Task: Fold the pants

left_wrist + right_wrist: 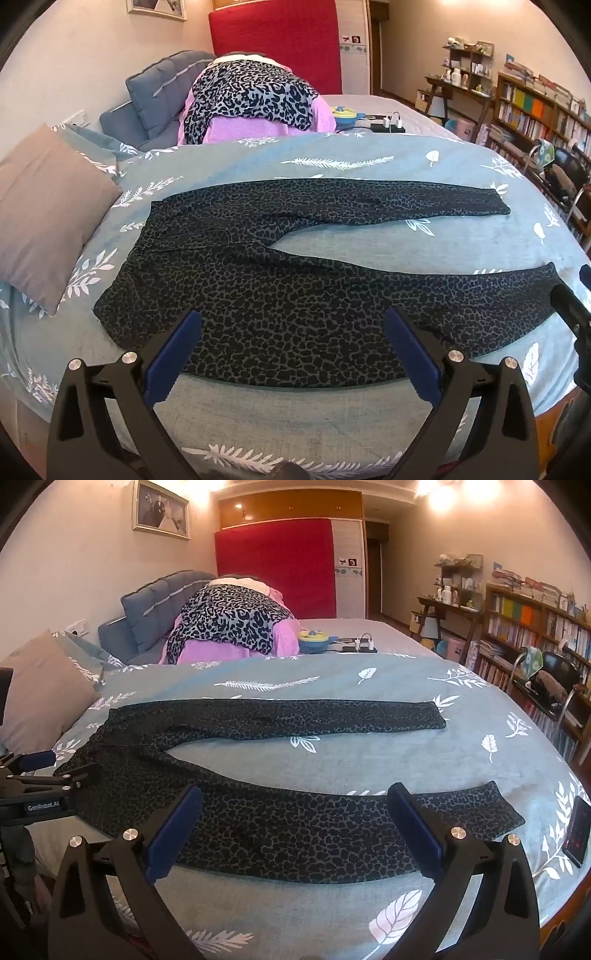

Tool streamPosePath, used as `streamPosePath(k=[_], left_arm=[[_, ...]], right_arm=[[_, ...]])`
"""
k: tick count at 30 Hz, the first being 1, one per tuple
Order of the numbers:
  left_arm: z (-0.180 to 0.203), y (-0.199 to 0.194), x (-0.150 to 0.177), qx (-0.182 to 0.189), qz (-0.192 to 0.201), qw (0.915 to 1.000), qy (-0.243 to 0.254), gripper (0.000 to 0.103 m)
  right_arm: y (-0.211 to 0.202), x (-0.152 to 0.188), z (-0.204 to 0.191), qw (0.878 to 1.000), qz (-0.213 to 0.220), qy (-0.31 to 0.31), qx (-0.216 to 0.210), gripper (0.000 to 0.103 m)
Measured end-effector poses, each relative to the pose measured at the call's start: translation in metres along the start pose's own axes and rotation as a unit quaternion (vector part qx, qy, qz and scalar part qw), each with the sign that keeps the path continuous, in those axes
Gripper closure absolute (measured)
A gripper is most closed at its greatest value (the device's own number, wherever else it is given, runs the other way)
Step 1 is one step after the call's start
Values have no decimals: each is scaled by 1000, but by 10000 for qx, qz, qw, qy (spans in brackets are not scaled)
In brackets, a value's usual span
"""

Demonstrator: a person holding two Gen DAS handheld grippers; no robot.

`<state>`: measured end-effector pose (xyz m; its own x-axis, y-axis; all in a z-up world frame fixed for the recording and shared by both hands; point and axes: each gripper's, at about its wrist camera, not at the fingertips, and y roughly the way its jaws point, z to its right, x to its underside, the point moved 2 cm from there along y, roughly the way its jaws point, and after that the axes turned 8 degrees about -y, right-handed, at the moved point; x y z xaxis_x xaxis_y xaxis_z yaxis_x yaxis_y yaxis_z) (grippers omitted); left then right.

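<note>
Dark leopard-print pants [280, 295] lie flat on the blue-grey leaf-print bedspread [332, 162], waistband at the left, both legs spread apart and pointing right. They also show in the right wrist view [295, 823]. My left gripper [293, 332] is open and empty, held above the near leg close to the hip. My right gripper [295, 808] is open and empty, held above the near leg further toward the cuff. The left gripper also appears at the left edge of the right wrist view [44, 771].
A grey-brown pillow [48, 218] lies at the left. A pile of leopard and pink clothes [247, 99] sits behind, with a blue bowl [345, 116] and chargers [388, 123]. A phone [578, 829] lies at the bed's right edge. Bookshelves [535, 110] and a chair [561, 173] stand to the right.
</note>
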<state>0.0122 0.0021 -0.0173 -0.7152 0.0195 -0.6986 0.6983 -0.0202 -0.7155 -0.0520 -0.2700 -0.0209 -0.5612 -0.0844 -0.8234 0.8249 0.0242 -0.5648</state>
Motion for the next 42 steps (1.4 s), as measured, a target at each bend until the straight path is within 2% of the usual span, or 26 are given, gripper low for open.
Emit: streamPosePath(k=[11, 33, 42], left_arm=[[-2, -1, -3, -93, -9, 9999, -92, 5], [-8, 9, -1, -240, -123, 9995, -136, 5], [-15, 19, 0, -338, -241, 9989, -199, 5]], right_arm=[[-1, 6, 3, 10000, 33, 26, 30, 2], [10, 4, 13, 9993, -213, 252, 200, 2], [18, 5, 13, 9990, -305, 284, 133, 2]])
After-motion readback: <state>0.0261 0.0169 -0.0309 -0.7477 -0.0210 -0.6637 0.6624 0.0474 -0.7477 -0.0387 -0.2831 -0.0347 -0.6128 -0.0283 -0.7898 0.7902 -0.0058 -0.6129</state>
